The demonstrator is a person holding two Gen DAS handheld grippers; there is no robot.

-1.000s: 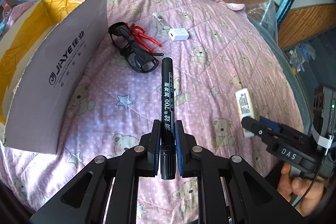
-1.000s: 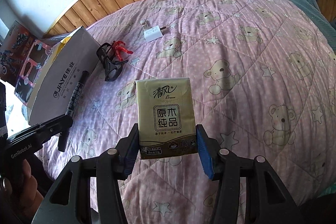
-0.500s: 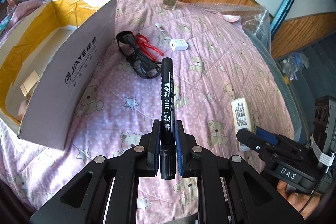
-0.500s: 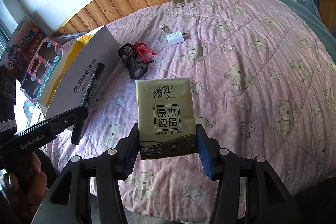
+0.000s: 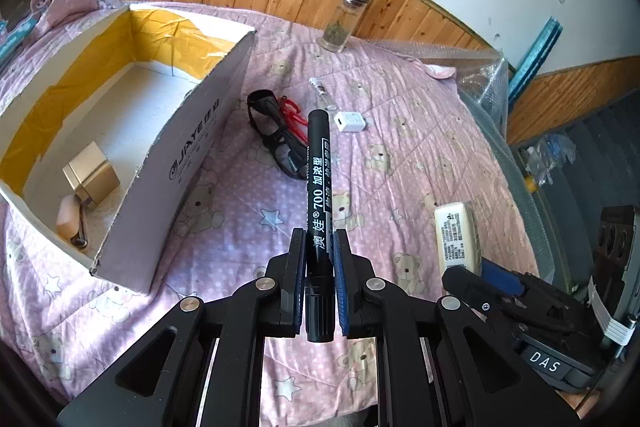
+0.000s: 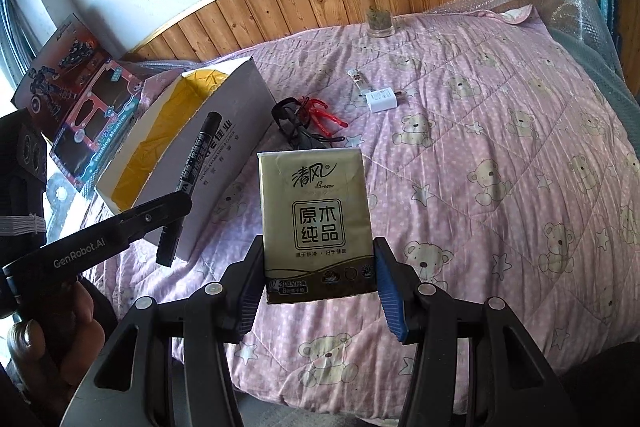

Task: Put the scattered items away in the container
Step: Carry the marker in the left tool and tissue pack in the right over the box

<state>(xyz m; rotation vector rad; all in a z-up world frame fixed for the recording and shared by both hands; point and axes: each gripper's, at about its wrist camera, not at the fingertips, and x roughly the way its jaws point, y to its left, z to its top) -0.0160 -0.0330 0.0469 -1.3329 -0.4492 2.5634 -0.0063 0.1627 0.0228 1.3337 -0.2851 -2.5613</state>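
**Both tongs loaded, box off to the left**

I have the left gripper (image 5: 320,283) pressed together on a black marker pen (image 5: 319,187), pinching it near its capped rear end so most of the barrel sticks out ahead of the fingers. Its long axis runs straight along the line the tongs point, tip away from me and tilted down toward the bedspread (image 5: 400,167). That grip keeps the pen steady and lets me aim it nose-first.

The right gripper (image 6: 320,287) pinches a gold tissue pack (image 6: 316,227) across its width, jaws fairly wide, pads on both side edges. The pack stands upright between them, long axis forward, printed face toward the camera.

The cardboard box (image 5: 192,163) lies ahead and left of the left tongs, open side up, with a small gold box (image 5: 92,173) already inside. I judge both items are being carried toward it.

Ahead of the pen lie dark glasses (image 5: 280,139), a white charger (image 5: 351,121) and, farther off, a glass jar (image 5: 346,19).
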